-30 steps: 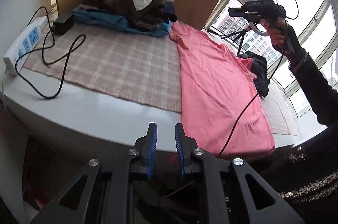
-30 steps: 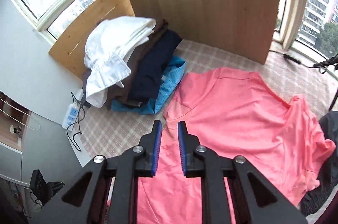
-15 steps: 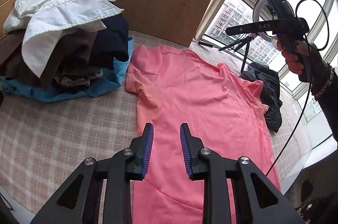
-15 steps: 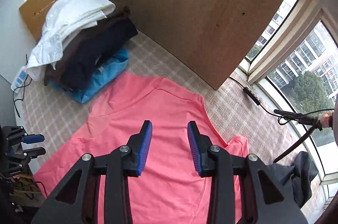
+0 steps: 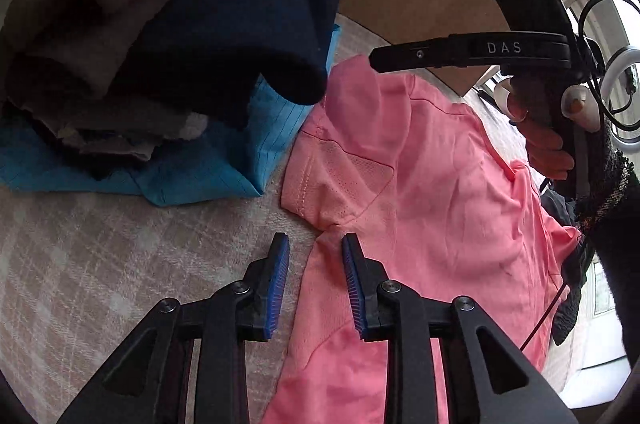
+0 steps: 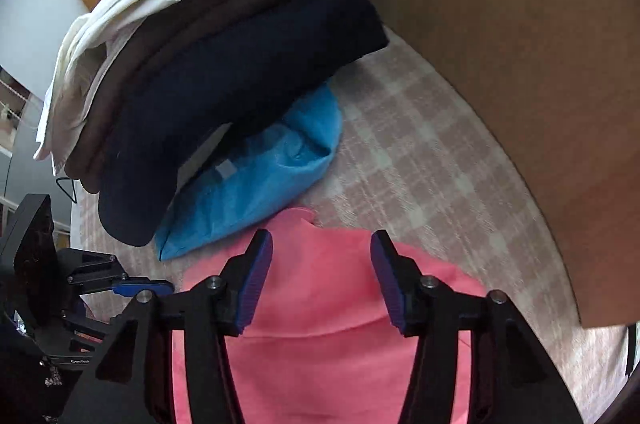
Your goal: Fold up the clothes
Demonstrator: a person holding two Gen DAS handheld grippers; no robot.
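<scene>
The left gripper [image 5: 314, 260], black with blue ribbed pads, hangs with its jaws a little apart over the armpit seam of the salmon-pink short-sleeved T-shirt [image 5: 440, 208], one pad above the shirt's side edge and the other above the bare cloth beside it; nothing is pinched between them. The right gripper [image 6: 321, 260] has its jaws opening, well spread, above the shirt's upper edge near the shoulder, with pink fabric showing between the pads but not pressed by them. The T-shirt lies flat and face-down-smooth on the beige checked cloth [image 6: 420, 164] that covers the table, its near sleeve spread out with a mesh panel at the underarm and a few soft wrinkles across the body. Just beside that sleeve, touching it, sits a pile of folded clothes [image 6: 224, 72]: blue at the bottom, navy and brown above, white on top. Behind the shirt stands a wooden board [image 6: 520, 44].
</scene>
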